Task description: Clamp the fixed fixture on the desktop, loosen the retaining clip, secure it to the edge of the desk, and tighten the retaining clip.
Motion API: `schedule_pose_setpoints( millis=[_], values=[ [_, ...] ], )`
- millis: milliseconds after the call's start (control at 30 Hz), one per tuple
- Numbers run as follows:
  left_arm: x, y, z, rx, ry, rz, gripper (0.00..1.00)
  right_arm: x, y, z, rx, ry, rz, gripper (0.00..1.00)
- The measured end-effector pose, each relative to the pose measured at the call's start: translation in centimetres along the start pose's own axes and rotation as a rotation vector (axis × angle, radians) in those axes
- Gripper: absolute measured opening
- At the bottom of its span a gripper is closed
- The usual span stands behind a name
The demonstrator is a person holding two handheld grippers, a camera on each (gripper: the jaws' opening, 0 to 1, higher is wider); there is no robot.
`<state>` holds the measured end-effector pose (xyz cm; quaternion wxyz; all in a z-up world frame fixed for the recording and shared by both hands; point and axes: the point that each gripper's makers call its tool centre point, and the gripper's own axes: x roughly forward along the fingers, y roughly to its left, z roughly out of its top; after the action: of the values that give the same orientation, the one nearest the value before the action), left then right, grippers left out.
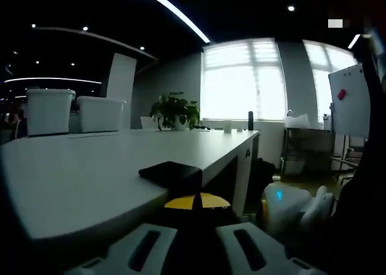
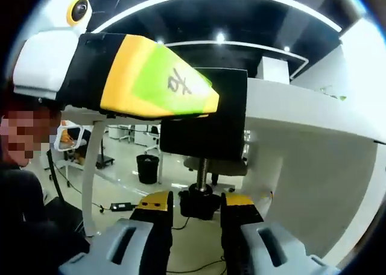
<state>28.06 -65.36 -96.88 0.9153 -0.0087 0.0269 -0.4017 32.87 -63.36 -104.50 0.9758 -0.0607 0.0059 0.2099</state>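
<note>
The black clamp fixture (image 1: 170, 171) sits over the edge of the white desk (image 1: 78, 178). My left gripper (image 1: 197, 202) is shut on it, yellow tips close together just below its top plate. From under the desk, the fixture's black body (image 2: 208, 127) hangs from the desk edge (image 2: 301, 115), with a threaded screw (image 2: 202, 168) running down to a black knob (image 2: 198, 198). My right gripper (image 2: 196, 208) is shut on that knob, one yellow-tipped jaw on each side. The left gripper's yellow and green jaw (image 2: 160, 82) reaches in from the left onto the fixture. The right gripper's white body (image 1: 289, 205) shows beside the desk.
Two white bins (image 1: 48, 109) and a potted plant (image 1: 175, 111) stand on the far side of the desk. A whiteboard (image 1: 348, 100) is at the right. Below are a desk leg (image 2: 90, 166), a black waste bin (image 2: 147, 168), and a person at the left.
</note>
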Motion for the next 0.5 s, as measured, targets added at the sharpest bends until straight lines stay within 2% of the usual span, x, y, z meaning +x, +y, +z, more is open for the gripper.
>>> schedule_pose_setpoints(
  millis=[133,333,433,500],
  values=[
    [0.15,0.03,-0.22,0.0,0.007,0.003,0.01,0.02,-0.2,0.09,-0.009,-0.001,-0.008,0.23],
    [0.15,0.1,-0.43,0.015,0.021,0.01,0.01,0.25,-0.09,0.11,0.003,0.007,0.022,0.23],
    [0.12,0.06,-0.41,0.034,0.028,0.019,0.01,0.32,0.12,0.16,-0.012,0.007,0.064,0.23],
    [0.12,0.05,-0.41,0.044,0.03,0.022,0.01,0.23,0.48,0.13,-0.017,0.018,0.14,0.22]
  ],
)
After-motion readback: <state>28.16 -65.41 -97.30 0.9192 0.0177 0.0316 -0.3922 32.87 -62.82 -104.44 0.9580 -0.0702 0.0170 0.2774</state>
